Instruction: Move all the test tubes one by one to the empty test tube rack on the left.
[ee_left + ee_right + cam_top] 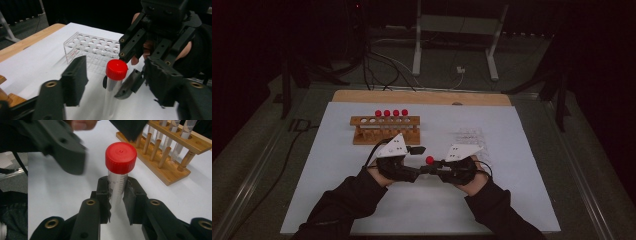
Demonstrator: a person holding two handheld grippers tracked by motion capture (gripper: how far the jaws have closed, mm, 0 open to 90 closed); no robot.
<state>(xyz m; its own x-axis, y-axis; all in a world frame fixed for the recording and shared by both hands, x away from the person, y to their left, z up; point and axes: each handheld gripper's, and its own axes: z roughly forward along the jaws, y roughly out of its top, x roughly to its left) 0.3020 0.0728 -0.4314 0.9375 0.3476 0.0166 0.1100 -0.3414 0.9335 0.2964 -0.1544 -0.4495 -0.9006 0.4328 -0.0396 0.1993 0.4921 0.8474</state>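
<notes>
Right tongs (117, 202) clamp the tube (117, 190) upright, cap (121, 157) exposed; left tongs (112, 77), apart, straddle it; rack (385, 129) at 11 o'clock.

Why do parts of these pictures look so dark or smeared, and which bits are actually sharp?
High view: dim overall, with the room beyond the white table nearly black. Left gripper view: its own jaws are smeared with motion blur, while the red-capped tube and clear rack stay fairly crisp. Right gripper view: the tube's red cap is sharp; the left gripper above it is blurred.
</notes>
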